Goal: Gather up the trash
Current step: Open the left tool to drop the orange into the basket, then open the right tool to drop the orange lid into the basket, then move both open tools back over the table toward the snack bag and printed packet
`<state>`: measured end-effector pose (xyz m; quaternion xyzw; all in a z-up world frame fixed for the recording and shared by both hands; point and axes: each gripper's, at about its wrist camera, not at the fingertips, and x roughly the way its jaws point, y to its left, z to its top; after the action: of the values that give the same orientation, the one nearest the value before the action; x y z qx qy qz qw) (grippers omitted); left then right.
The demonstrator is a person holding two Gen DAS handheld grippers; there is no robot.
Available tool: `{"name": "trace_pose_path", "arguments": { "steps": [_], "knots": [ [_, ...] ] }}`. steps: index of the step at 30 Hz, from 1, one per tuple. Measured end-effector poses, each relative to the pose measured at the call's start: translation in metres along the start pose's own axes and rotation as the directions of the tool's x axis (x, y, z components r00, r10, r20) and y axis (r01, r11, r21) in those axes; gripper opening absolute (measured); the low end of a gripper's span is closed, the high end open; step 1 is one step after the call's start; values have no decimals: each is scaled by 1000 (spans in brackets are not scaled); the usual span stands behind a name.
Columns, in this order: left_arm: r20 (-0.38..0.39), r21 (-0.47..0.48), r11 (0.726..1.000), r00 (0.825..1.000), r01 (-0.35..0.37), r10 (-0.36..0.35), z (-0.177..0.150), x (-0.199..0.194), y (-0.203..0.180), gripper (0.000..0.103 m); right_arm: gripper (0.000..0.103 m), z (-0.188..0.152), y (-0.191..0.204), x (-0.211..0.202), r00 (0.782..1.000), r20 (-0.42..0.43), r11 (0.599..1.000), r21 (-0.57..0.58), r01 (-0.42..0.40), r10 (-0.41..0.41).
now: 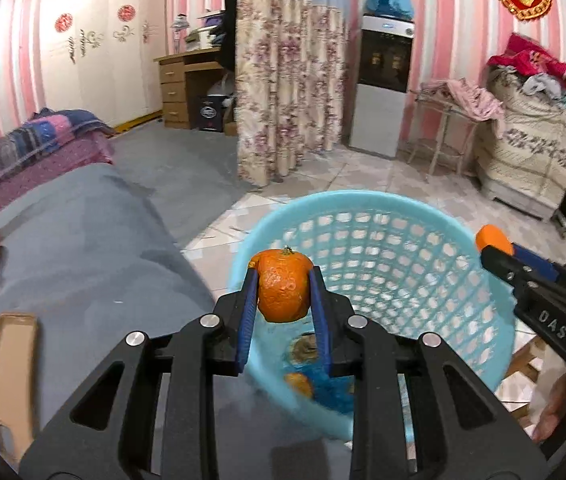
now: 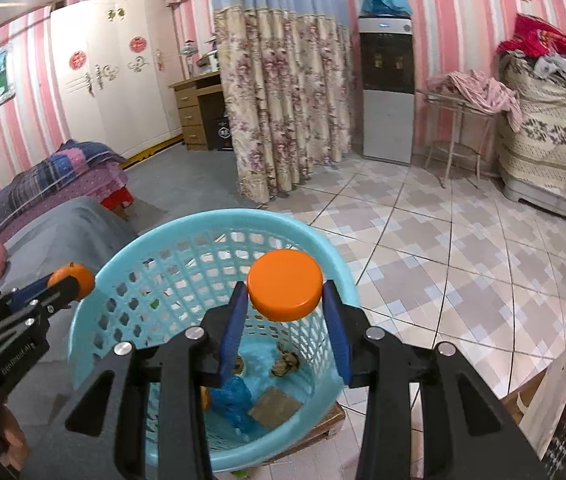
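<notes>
Both carries are at the drop point. The left hand-held gripper (image 1: 283, 294) pinches an orange peel (image 1: 284, 286) over the near rim of the blue basket (image 1: 423, 216); the right hand-held gripper (image 2: 285, 300) clamps an orange lid (image 2: 285, 285) above its opening. Scraps (image 2: 287, 362) already lie inside. Left to do: release both; a cardboard strip (image 1: 13, 376) remains on the bed's near edge.
</notes>
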<state>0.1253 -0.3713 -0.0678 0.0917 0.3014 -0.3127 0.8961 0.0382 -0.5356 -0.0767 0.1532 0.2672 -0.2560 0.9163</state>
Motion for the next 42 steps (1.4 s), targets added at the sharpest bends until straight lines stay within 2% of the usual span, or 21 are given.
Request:
{"name": "trace_pose_path", "arguments": {
  "steps": [4, 7, 10, 17, 23, 30, 34, 42],
  "knots": [
    [0, 36, 999, 1000, 9, -9, -2, 3, -12, 28, 39, -1, -1, -1, 1000, 3, 1000, -1, 7, -7],
    [22, 20, 1000, 1000, 0, 0, -1, 0, -9, 46, 39, -2, 1, -1, 1000, 3, 1000, -4, 7, -7],
    [31, -10, 1000, 1000, -3, 4, -1, -5, 1, 53, 39, -3, 5, 0, 1000, 0, 1000, -15, 9, -9],
    [68, -42, 997, 996, -62, 65, 5, -20, 21, 74, 39, -6, 19, 1, 1000, -2, 999, -50, -1, 1],
    [73, -98, 990, 991, -106, 113, 10, -32, 49, 81, 39, -4, 34, 6, 1000, -5, 997, -72, -12, 12],
    [65, -150, 977, 985, -150, 161, 17, -41, 80, 83, 40, -8, 51, 8, 1000, 18, 997, -83, -9, 11],
    [68, -157, 972, 980, -177, 189, 19, -50, 94, 83, 61, -9, 59, 10, 1000, 23, 996, -94, -6, 8],
    [57, -229, 945, 965, -236, 255, 19, -74, 146, 84, 81, -6, 81, 4, 999, 40, 993, -119, -27, 32]
  ]
}}
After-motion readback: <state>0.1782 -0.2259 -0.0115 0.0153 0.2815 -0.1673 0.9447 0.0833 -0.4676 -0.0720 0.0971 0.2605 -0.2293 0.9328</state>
